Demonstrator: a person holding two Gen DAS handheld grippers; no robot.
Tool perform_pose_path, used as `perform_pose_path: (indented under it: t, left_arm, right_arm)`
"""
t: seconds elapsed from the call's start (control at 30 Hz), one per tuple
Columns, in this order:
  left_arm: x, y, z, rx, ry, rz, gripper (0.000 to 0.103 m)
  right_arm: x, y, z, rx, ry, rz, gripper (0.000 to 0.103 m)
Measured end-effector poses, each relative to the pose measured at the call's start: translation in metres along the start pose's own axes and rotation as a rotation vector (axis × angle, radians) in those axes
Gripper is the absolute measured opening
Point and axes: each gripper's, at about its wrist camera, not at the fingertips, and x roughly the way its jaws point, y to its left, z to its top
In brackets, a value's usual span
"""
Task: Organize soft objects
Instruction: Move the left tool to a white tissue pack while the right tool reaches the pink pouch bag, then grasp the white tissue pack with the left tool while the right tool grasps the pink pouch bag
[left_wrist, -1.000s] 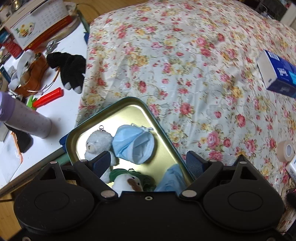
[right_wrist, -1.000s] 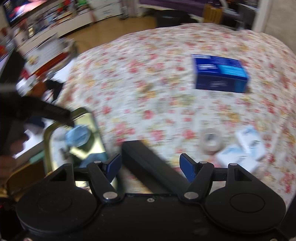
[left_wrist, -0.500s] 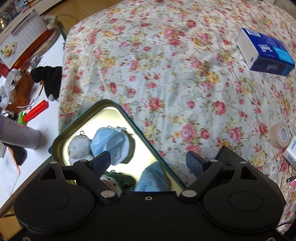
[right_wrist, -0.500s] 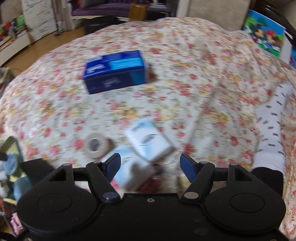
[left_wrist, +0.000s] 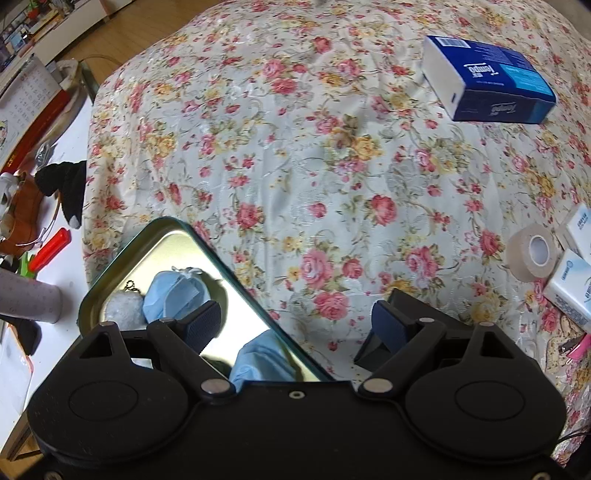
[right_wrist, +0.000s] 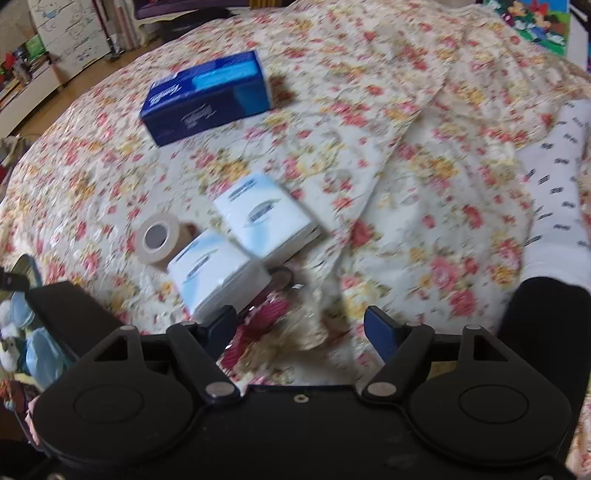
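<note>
- Bedspread, floral, fills both my views; everything I care about lies on it.
- Tin, green-rimmed with a shiny floor, sits in the lower left of my left view, already holding blue face masks and a small white plush.
- Blue tissue box lies in the upper left of my right view, well apart from both tools.
- Two white tissue packs lie touching near the centre left of my right view, with a tape roll just beside them; the nearer pack sits just ahead and left of my right gripper.
- Right gripper is opening with nothing between the pads, hovering over a blurred red-and-tan item I cannot identify.
- Left gripper is spread and empty, straddling the tin's right rim.
- I judge the right hand nearer the packs; the nearer pack's long axis runs diagonally, lower left to upper right.
</note>
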Motion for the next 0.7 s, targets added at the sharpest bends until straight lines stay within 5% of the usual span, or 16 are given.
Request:
perform_pose_path:
  t: [0.37, 0.7]
  left_arm:
    - [-0.010, -0.007, 0.005, -0.001, -0.071, 0.003, 0.086]
    - [-0.026, -0.043, 0.004, 0.078, -0.122, -0.037, 0.086]
  right_arm:
    - [0.021, 0.012, -0.004, -0.065, -0.018, -0.016, 0.074]
    - [0.014, -0.010, -0.004, -0.044, -0.040, 0.125, 0.028]
